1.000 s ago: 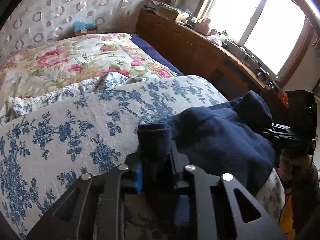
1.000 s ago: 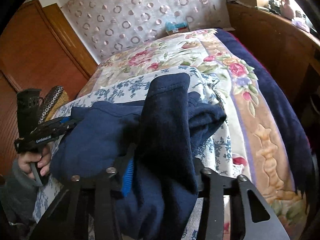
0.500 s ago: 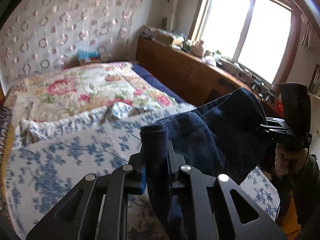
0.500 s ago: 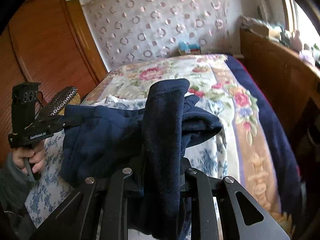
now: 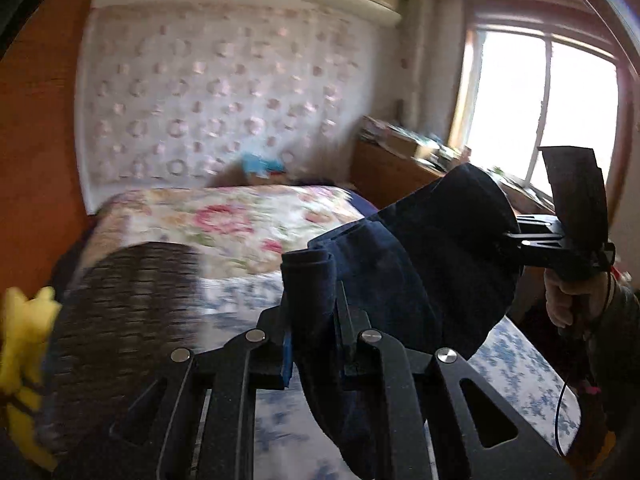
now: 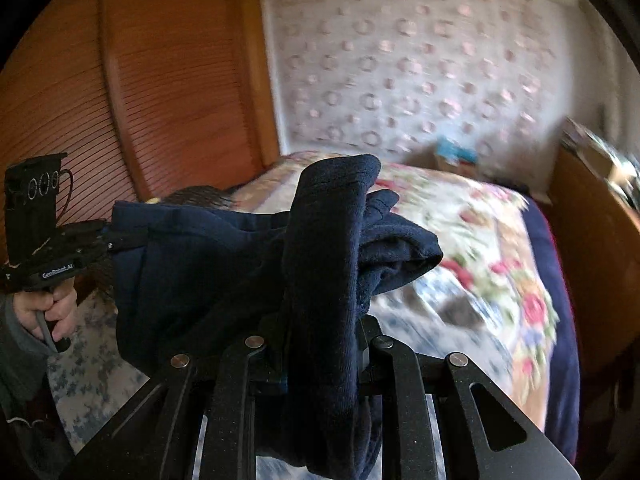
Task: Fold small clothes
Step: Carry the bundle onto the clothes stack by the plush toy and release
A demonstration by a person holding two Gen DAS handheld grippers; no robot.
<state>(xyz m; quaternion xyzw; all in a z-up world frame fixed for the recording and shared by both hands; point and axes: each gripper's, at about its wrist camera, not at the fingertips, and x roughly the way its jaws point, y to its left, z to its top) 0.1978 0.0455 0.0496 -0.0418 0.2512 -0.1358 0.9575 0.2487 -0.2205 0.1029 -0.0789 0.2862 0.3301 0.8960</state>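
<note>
Biggest risk I could see was the navy garment [image 5: 420, 264] slipping out or bunching into a lump, since it hung in the air between the two tools with thick rolled folds jammed in each pinch instead of a clean edge. A tug from either side could have pulled a fold loose or undone whatever fold was in there. Closest in, the left gripper [image 5: 316, 320] was clamped tight on a rolled wad of the cloth, fingers barely apart, just the fabric's thickness between them. Same deal with the right gripper [image 6: 324, 332], squeezed onto a thick vertical fold that stuck up past its tips. Beyond that, the garment sagged above the blue floral bedspread [image 5: 532, 368], not touching it as far as I could tell, with a dark woven basket [image 5: 132, 300] off to the side.
</note>
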